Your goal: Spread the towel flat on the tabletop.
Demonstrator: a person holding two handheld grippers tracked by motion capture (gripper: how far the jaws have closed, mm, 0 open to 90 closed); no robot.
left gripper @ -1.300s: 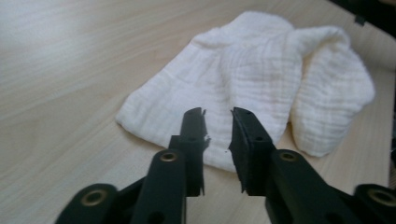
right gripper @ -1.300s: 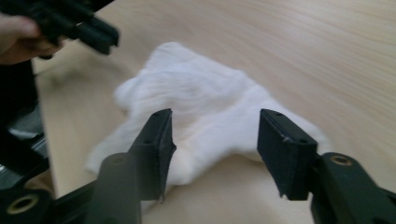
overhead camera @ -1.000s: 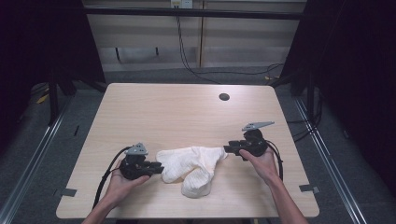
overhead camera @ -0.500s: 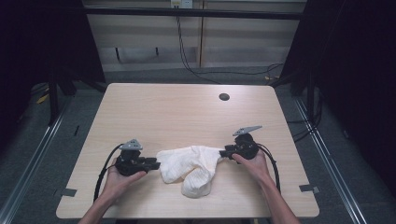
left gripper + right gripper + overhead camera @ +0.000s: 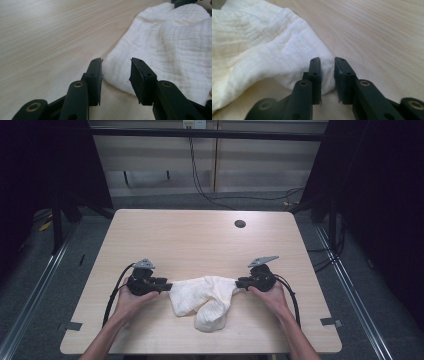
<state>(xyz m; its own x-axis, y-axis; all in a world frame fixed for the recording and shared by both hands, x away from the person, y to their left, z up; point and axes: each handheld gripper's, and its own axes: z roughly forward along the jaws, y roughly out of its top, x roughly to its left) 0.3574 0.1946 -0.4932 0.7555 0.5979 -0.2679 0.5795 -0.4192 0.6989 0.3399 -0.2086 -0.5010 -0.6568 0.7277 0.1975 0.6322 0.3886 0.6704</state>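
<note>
Both grippers have shifted since the earlier frame: left gripper (image 5: 167,285) slid outward, jaws opening; right gripper (image 5: 240,282) sank, jaws closing.

Crumpled white cloth (image 5: 205,297) lies between them at the table's (image 5: 190,240) 6 o'clock edge. From the high view, hands hide both jaw gaps. Left gripper view shows jaws apart around the hem, unpinched; right gripper view shows jaws narrow with the cloth's edge between, contact unclear.

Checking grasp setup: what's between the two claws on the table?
The crumpled white cloth spans the stretch from the left claw to the right claw, lying on the wooden table, as the high view shows. Each claw has a cloth edge between its jaws.
</note>
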